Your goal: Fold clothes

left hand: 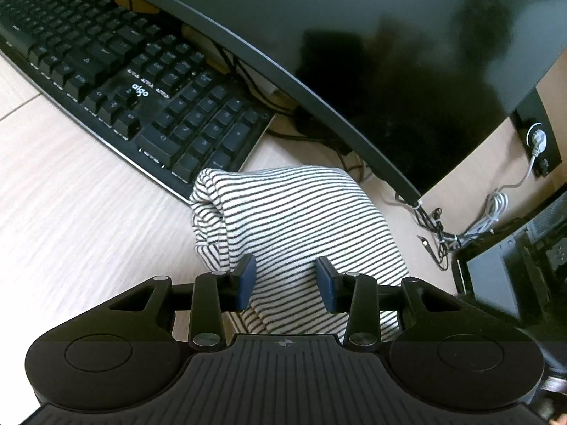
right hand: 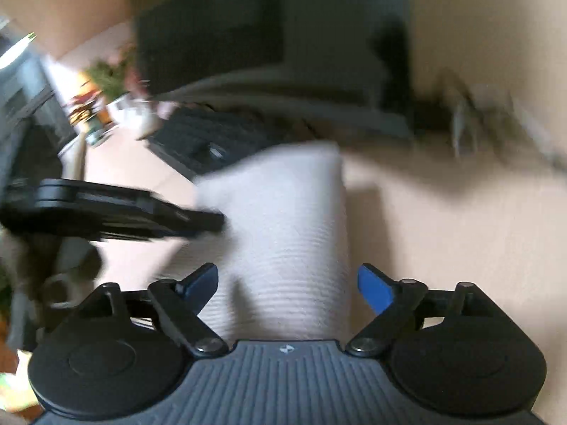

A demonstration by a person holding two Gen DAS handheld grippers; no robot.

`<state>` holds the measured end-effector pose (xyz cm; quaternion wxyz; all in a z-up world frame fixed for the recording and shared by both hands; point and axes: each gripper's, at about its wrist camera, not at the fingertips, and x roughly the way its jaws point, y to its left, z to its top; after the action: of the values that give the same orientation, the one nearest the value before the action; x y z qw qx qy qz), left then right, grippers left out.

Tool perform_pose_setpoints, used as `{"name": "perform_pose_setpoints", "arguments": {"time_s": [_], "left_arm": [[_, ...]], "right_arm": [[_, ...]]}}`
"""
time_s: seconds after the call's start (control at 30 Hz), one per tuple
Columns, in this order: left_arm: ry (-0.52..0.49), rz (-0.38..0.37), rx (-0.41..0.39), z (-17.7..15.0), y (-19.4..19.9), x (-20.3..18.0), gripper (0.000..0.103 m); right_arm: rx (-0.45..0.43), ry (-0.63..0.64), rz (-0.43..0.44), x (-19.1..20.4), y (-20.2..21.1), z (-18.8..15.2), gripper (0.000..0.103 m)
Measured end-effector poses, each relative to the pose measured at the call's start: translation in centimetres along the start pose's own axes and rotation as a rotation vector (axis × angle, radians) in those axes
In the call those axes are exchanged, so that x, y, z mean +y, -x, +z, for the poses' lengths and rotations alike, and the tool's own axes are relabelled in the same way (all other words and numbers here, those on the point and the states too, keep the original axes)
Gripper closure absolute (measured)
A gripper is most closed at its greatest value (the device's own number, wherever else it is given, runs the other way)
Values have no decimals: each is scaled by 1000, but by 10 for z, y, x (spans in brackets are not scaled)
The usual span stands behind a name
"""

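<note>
Pale wood desk [left hand: 71, 212] is carrying the striped cloth [left hand: 290, 219], a folded bundle lying just before the keyboard [left hand: 117, 81] and under the monitor [left hand: 389, 53]. Near the cloth's front edge, the left gripper [left hand: 286, 279] is pointing down, part-open, astride cloth but seemingly not pinching it. The right gripper [right hand: 287, 285] is gaping wide and empty over the same end, its view blurred, so a hasty closing could, I judge, bunch the fold or shove the cloth into the keyboard.
</note>
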<state>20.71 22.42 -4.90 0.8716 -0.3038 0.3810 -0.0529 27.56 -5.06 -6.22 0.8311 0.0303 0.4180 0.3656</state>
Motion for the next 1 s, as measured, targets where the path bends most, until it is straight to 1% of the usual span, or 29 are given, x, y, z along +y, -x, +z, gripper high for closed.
{"name": "perform_pose_setpoints", "arguments": {"time_s": [0.03,0.1,0.13,0.17,0.2,0.23,0.27,0.33,0.4,0.43,0.53,0.6,0.67,0.8,0.9,0.93,0.97,1.0], "left_arm": [[-2,-2,4,1,0,0,61],[-6,-7,11,3,-1,1,61],[-8,-10,15,3,-1,1,59],[-14,-9,18,5,-2,0,57],[-23,-6,22,6,-3,-1,53],[-34,-1,22,8,-4,-2,52],[-41,0,22,9,-5,-3,52],[-51,-6,24,11,-8,-3,51],[-66,-20,27,9,-9,-4,52],[-75,-21,28,8,-8,-5,51],[-70,-2,22,8,3,-9,51],[-66,15,-1,11,17,-16,51],[-82,-14,-25,11,31,-23,49],[-114,-87,-71,10,58,-37,51],[-90,-104,-9,1,43,-29,52],[-77,-98,18,-3,35,-24,52],[-72,-83,30,-6,29,-18,53],[-72,-64,35,-9,23,-12,60]], "right_arm": [[16,-53,26,-5,-5,-6,15],[25,-142,102,-8,-8,-18,21],[20,-149,116,-4,-6,-20,26],[5,-122,117,3,-2,-18,31],[-11,-95,129,10,4,-18,33],[-19,-75,131,14,10,-18,34],[-22,-59,122,17,13,-18,35],[1,-21,43,19,11,-22,35],[24,5,-36,18,4,-29,26],[27,9,-58,18,3,-32,23],[22,43,-91,28,4,-34,23],[19,85,-124,37,3,-33,23],[18,97,-151,44,2,-34,22],[12,123,-203,58,0,-37,21],[11,157,-239,66,4,-38,21],[12,171,-251,68,6,-36,21],[5,186,-257,71,8,-34,19],[-7,201,-259,75,12,-32,18]]}}
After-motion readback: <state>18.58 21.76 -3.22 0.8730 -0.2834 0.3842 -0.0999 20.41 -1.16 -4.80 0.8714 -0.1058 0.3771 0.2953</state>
